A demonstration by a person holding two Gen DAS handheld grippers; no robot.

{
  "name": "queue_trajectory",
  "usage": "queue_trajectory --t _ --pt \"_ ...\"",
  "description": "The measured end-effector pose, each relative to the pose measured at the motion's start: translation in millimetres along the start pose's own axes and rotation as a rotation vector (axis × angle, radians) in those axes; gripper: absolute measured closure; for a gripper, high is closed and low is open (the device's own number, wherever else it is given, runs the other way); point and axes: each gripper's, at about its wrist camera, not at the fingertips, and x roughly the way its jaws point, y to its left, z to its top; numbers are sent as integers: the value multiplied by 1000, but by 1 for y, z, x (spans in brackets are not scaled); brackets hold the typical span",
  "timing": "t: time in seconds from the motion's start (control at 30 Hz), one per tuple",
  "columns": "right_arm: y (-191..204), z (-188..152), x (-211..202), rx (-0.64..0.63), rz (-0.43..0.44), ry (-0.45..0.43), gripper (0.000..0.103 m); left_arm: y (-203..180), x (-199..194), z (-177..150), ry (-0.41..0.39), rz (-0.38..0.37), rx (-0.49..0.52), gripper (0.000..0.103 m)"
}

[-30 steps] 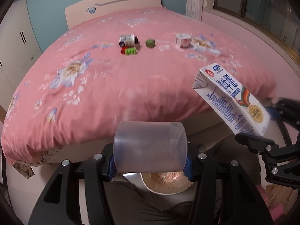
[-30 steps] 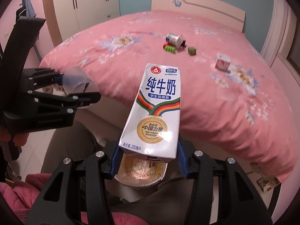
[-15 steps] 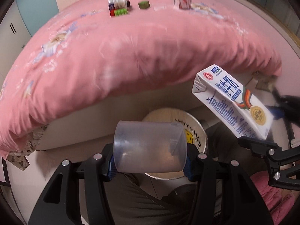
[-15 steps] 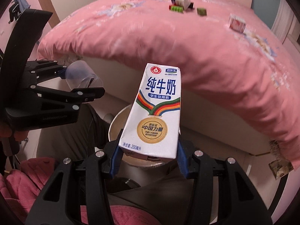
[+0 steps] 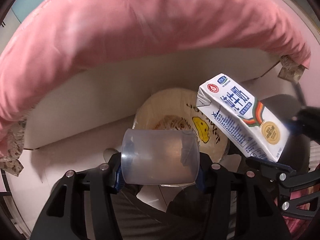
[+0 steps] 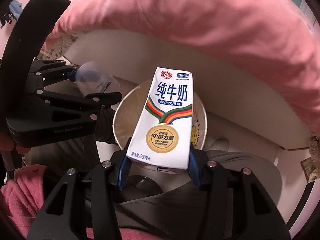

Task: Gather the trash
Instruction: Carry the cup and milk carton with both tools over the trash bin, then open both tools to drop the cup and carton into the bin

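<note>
I have the milk carton (image 6: 163, 120) pinched at its base between the blue pads (image 6: 123, 170) of my right tool (image 6: 158, 170). It stands nearly upright in the right wrist view, tipped a little away from me, with its printed face toward the camera. It hangs directly over the open mouth of the round trash bin (image 6: 120, 124). In the left wrist view the same carton (image 5: 243, 118) leans in from the right, its folded top reaching over the bin's rim (image 5: 144, 108).

My left tool (image 5: 160, 172) is clamped on a clear plastic cup (image 5: 160, 157), held sideways so the cup's wall spans the gap between the 2 fingers. The cup sits above the near edge of the bin, and through its cloudy wall I can make out the bin's pale interior. A yellow smiley face (image 5: 201, 129) and some handwriting mark the inside wall of the bin.

The bin stands on the floor (image 5: 60, 160), close beside the pale bed base (image 5: 110, 92). The pink bedspread (image 5: 150, 24) bulges over the bed's edge above everything. The 2 tools are near each other but apart.
</note>
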Motion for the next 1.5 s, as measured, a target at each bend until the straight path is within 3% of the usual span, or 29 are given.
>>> queue_trajectory --t 0.67,1.07,1.2,1.5 --pt "-26 16 117 124 86 284 52 9 127 25 243 -49 -37 47" --pt "-37 14 189 226 143 445 52 6 195 22 377 -88 -83 47" --pt "-35 19 204 201 107 462 52 10 216 22 434 -108 -106 47" --pt "-50 19 230 260 139 520 52 2 243 20 492 -99 -117 47"
